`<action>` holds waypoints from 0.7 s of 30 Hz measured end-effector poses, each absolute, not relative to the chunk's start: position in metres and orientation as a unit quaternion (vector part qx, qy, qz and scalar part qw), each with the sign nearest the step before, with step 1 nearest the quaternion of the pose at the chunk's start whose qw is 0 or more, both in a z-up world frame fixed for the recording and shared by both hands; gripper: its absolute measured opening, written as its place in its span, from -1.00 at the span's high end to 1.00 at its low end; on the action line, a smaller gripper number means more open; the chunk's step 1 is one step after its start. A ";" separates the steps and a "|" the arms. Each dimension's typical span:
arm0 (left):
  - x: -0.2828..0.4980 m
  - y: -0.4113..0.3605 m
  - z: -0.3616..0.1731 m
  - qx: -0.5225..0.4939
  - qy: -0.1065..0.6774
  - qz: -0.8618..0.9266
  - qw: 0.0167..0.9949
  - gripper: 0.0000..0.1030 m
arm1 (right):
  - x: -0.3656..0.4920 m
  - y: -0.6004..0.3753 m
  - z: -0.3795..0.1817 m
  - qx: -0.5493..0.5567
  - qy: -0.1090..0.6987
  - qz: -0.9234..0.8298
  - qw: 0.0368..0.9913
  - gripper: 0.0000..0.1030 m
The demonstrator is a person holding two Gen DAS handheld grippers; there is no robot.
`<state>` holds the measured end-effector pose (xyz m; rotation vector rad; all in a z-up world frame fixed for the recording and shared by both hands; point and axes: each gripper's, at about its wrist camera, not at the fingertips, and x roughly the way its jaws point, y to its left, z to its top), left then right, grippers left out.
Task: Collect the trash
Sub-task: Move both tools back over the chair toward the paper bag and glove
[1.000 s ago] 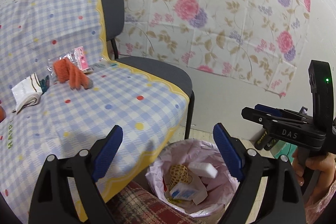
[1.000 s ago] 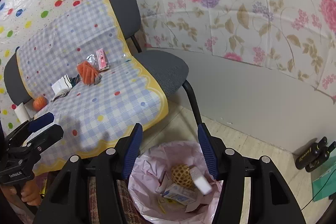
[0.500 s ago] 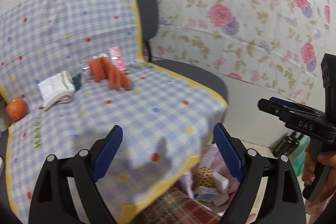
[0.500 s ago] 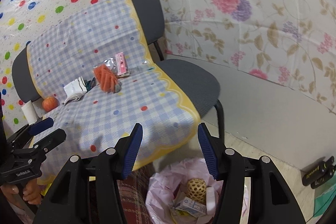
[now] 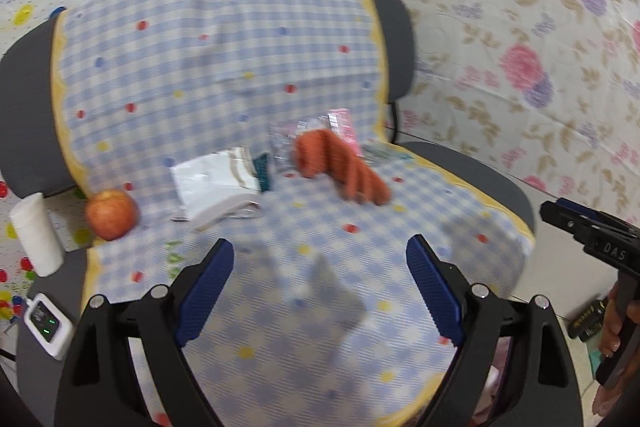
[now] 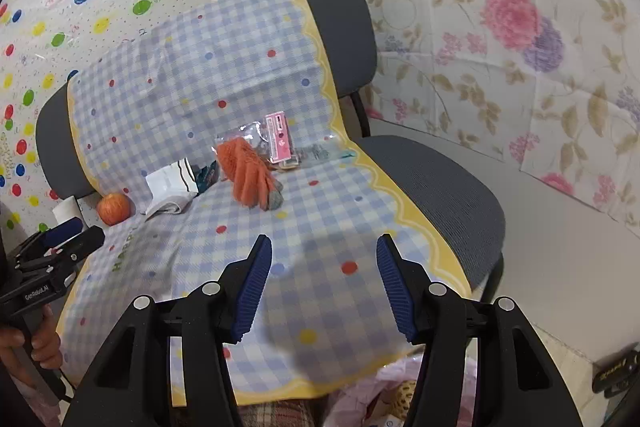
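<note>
On a chequered blue cloth (image 6: pixel 248 75) draped over grey chairs lie an orange glove (image 6: pixel 248 171) (image 5: pixel 340 167), a pink packet (image 6: pixel 279 137) (image 5: pixel 342 125) on clear wrapping, a white folded cloth (image 6: pixel 170 185) (image 5: pixel 214 183) and an apple (image 6: pixel 114 207) (image 5: pixel 110 213). My left gripper (image 5: pixel 320 279) hangs open over the cloth's front part, with nothing between its blue pads. My right gripper (image 6: pixel 322 273) is open too, empty, short of the glove. The pink-lined bin (image 6: pixel 384 399) with trash inside peeks out at the bottom edge of the right wrist view.
A white paper roll (image 5: pixel 36 235) and a small white device (image 5: pixel 48 323) with green lights sit left of the cloth. Black handheld devices (image 6: pixel 616 371) lie on the floor at the right. Floral sheeting (image 6: pixel 520 19) covers the wall behind the chairs.
Both grippers swung away from the bin and up toward the chair seat; the glove, packet and apple now sit nearer the centre of each view. The jaws kept their width.
</note>
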<state>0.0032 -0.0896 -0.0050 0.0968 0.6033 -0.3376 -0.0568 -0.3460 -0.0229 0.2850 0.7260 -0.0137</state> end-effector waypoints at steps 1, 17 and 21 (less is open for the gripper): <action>0.008 -0.085 -0.003 0.047 0.295 -0.157 0.941 -0.66 | -0.051 -0.344 -0.023 0.139 0.354 -0.004 0.925 -0.09; 0.071 -0.018 0.028 0.062 0.254 -0.032 0.965 -0.66 | 0.052 -0.285 -0.019 0.121 0.353 0.061 0.926 -0.09; 0.085 -0.004 0.007 0.053 0.284 -0.031 0.957 -0.66 | 0.078 -0.261 -0.029 0.113 0.365 0.084 0.920 -0.09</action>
